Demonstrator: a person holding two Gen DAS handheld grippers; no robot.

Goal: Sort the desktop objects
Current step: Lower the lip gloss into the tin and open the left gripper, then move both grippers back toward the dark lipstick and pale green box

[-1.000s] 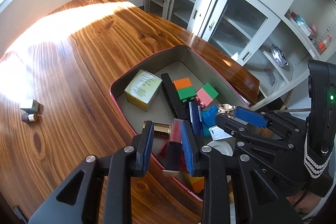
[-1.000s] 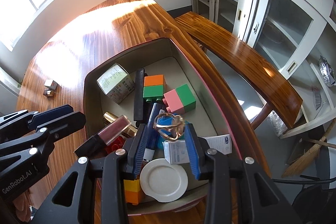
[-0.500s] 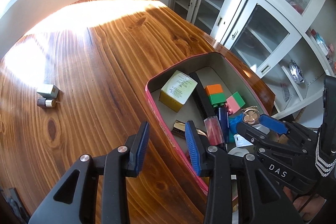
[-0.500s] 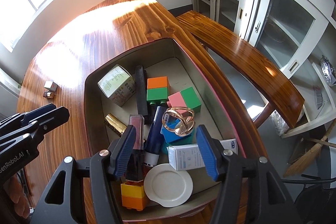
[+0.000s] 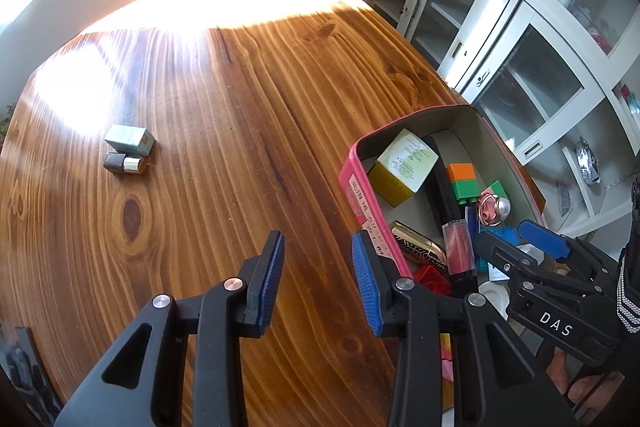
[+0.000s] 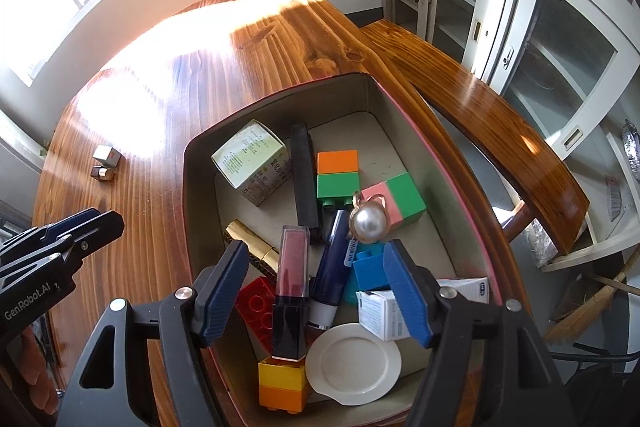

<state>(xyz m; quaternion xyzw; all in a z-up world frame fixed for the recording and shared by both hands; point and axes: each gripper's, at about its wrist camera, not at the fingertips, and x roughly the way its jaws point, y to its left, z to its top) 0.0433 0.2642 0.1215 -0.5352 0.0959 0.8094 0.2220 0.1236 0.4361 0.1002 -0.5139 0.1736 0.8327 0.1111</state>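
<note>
**A:** Your right tongs [image 6: 316, 291] have just been opening and now stand wide over the pink-rimmed bin [image 6: 404, 107] with nothing pressed between the pads. The pearl ring [image 6: 369, 221] lies loose on the blue block [image 6: 370, 269], just ahead of them. It looks perched rather than settled, so a nudge from either finger as you pull up could roll it down among the clutter.

**B:** And your left tongs [image 5: 318, 281]?

**A:** Partly open, empty, over bare surface [image 5: 224, 131] just outside the bin's near wall. The right-hand pad sits close to that rim; drift sideways and you could clip it and shove the whole bin.

**B:** What's in the bin now?

**A:** A green-labelled carton [image 6: 251, 163], a long black bar [image 6: 306, 181], orange-and-green and pink-and-green blocks, a gold tube [image 6: 252, 247], a pink lip gloss [image 6: 291, 291], a navy pen [image 6: 332, 263], a red brick, a white box, a small white dish [image 6: 354, 363] and a yellow-orange block.

**B:** Anything left out?

**A:** A small pale box [image 5: 130, 139] and a little bottle [image 5: 126, 163] beside it, well apart from the bin on the sunlit side. Glare there may make your approach harder to judge.
</note>
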